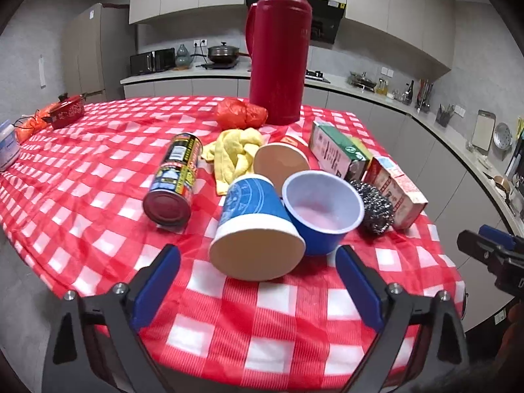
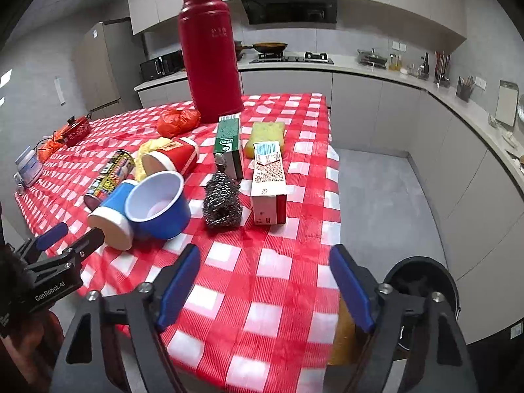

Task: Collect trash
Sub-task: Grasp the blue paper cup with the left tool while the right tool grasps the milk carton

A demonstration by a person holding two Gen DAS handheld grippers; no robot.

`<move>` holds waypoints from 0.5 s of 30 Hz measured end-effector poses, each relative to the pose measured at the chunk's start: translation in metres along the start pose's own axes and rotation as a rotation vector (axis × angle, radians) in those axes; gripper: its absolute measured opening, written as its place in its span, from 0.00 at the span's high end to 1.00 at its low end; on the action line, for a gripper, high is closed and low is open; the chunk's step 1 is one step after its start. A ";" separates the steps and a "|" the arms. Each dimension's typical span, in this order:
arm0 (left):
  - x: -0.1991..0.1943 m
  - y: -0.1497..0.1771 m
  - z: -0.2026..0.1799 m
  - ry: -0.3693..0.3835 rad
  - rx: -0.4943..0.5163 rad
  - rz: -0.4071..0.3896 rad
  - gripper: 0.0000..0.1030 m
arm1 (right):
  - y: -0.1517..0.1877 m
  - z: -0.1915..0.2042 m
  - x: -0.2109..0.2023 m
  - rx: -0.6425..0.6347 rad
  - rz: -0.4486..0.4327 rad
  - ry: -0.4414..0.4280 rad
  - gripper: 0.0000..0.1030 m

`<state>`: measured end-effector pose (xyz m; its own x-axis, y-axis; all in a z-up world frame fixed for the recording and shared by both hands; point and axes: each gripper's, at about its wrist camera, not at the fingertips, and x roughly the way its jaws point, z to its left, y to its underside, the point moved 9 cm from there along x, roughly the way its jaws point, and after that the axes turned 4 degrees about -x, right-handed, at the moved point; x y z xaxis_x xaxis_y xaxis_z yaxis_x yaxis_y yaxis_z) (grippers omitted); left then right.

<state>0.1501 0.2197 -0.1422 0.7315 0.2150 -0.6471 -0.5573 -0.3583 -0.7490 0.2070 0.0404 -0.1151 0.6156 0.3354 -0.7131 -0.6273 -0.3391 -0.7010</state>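
A blue paper cup [image 1: 255, 229] lies on its side on the red checked tablecloth [image 1: 98, 177], its base towards me. My left gripper [image 1: 257, 258] is open, its blue pads [image 1: 160, 281] standing clear on either side of that base. A second blue cup [image 1: 322, 209] leans against the first. Behind them lie a red cup [image 1: 281, 160], a can [image 1: 173, 180] and a yellow cloth [image 1: 235, 154]. My right gripper [image 2: 265, 255] is open over bare cloth, a red-and-white carton [image 2: 268, 183] and a steel scourer [image 2: 221, 203] ahead of it. A black bin [image 2: 422, 281] stands on the floor at its right.
A tall red thermos [image 2: 209, 52] stands at the back with an orange bag [image 2: 178, 121] beside it. A green carton [image 2: 229, 144] and a yellow sponge [image 2: 265, 134] lie mid-table. A small red pot [image 1: 67, 111] sits far left. The table edge [image 2: 334, 196] drops to grey floor.
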 end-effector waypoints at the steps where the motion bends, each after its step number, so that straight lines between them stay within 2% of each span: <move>1: 0.003 0.000 -0.001 -0.002 0.001 0.003 0.08 | -0.001 -0.001 0.006 0.002 0.008 -0.004 0.26; 15: 0.043 0.001 0.010 -0.019 -0.023 0.067 0.23 | -0.027 -0.009 0.068 0.008 0.061 -0.028 0.32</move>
<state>0.1772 0.2376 -0.1728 0.6849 0.2070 -0.6986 -0.5958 -0.3928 -0.7005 0.2701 0.0642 -0.1452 0.5629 0.3387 -0.7539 -0.6667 -0.3530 -0.6564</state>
